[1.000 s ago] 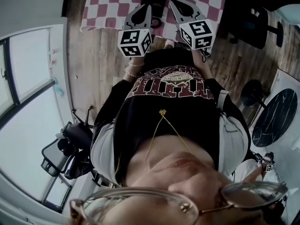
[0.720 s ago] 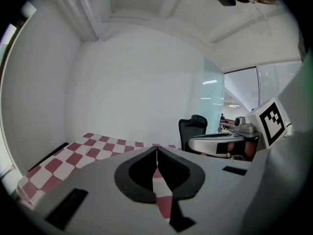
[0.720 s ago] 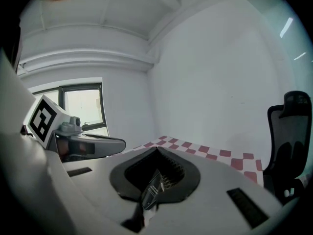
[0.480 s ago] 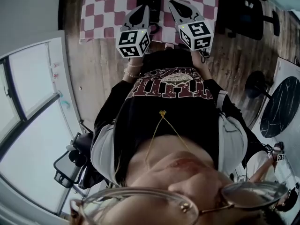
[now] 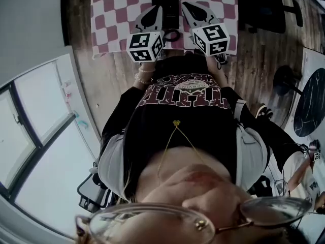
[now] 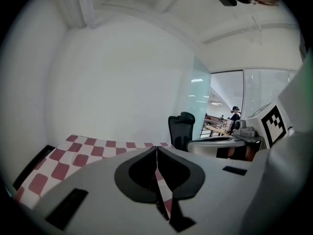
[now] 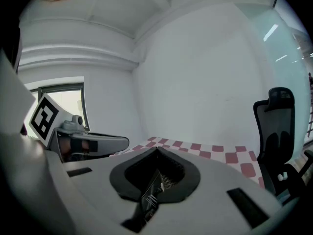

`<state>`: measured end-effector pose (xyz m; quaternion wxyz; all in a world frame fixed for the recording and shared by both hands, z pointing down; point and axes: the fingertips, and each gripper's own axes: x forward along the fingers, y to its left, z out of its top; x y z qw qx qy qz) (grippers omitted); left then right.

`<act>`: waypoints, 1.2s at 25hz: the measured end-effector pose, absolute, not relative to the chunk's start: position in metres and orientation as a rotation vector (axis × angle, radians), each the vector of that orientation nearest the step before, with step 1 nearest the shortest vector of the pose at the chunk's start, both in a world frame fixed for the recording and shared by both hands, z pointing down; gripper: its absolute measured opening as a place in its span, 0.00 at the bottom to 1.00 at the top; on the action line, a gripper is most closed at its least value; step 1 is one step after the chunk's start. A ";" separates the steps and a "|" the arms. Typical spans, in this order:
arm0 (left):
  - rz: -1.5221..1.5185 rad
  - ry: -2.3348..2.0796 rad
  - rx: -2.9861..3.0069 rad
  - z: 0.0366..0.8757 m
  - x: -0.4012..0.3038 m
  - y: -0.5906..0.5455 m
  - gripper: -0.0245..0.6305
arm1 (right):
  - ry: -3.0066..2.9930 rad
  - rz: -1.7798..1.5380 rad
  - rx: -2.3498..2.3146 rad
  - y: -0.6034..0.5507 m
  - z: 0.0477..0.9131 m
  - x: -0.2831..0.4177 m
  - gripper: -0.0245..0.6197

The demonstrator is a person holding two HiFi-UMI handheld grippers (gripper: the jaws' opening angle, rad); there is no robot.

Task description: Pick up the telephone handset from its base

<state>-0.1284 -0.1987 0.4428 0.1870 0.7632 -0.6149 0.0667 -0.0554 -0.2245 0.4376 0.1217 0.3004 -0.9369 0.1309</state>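
A black telephone [image 5: 165, 5] lies on the red-and-white checkered tablecloth [image 5: 114, 9] at the top of the head view, and its coiled cord [image 5: 173, 35] curls toward me. My left gripper [image 5: 156, 9] hovers at the phone's left side and my right gripper [image 5: 186, 4] at its right side. Both are shut and empty, with their jaw tips meeting. In the left gripper view the shut left gripper [image 6: 156, 149] shows only checkered cloth through its gap. In the right gripper view a black labelled part [image 7: 152, 196] shows beneath the shut right gripper [image 7: 156, 150]. I cannot make out the handset on its own.
A black office chair [image 5: 266, 10] stands right of the table; the chair [image 6: 180, 129] also shows in the left gripper view and the chair [image 7: 275, 127] in the right gripper view. Large windows [image 5: 35, 136] fill the left. A round dark table [image 5: 311, 111] stands on the wooden floor [image 5: 109, 80] at right.
The head view has shifted, so the table and black telephone show more fully between the grippers. Both grippers stay shut, side by side, in nearly the same place.
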 end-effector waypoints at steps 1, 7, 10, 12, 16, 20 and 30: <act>0.190 -1.721 2.155 0.443 -0.131 -0.200 0.05 | -2.730 0.385 0.890 -0.226 0.438 -0.057 0.07; 0.203 -1.674 2.184 0.446 -0.146 -0.208 0.05 | -2.700 0.394 0.945 -0.229 0.441 -0.068 0.07; 0.212 -1.654 2.192 0.449 -0.152 -0.212 0.05 | -2.685 0.402 0.966 -0.232 0.445 -0.072 0.07; 0.218 -1.642 2.196 0.451 -0.155 -0.214 0.05 | -2.676 0.405 0.977 -0.234 0.447 -0.075 0.07; 0.233 -1.612 2.205 0.456 -0.161 -0.219 0.05 | -2.660 0.421 0.998 -0.238 0.450 -0.079 0.07; 0.241 -1.589 2.206 0.461 -0.168 -0.226 0.05 | -2.638 0.432 1.010 -0.243 0.456 -0.083 0.07; 0.277 -1.529 2.202 0.478 -0.178 -0.238 0.05 | -2.574 0.452 1.009 -0.250 0.478 -0.095 0.07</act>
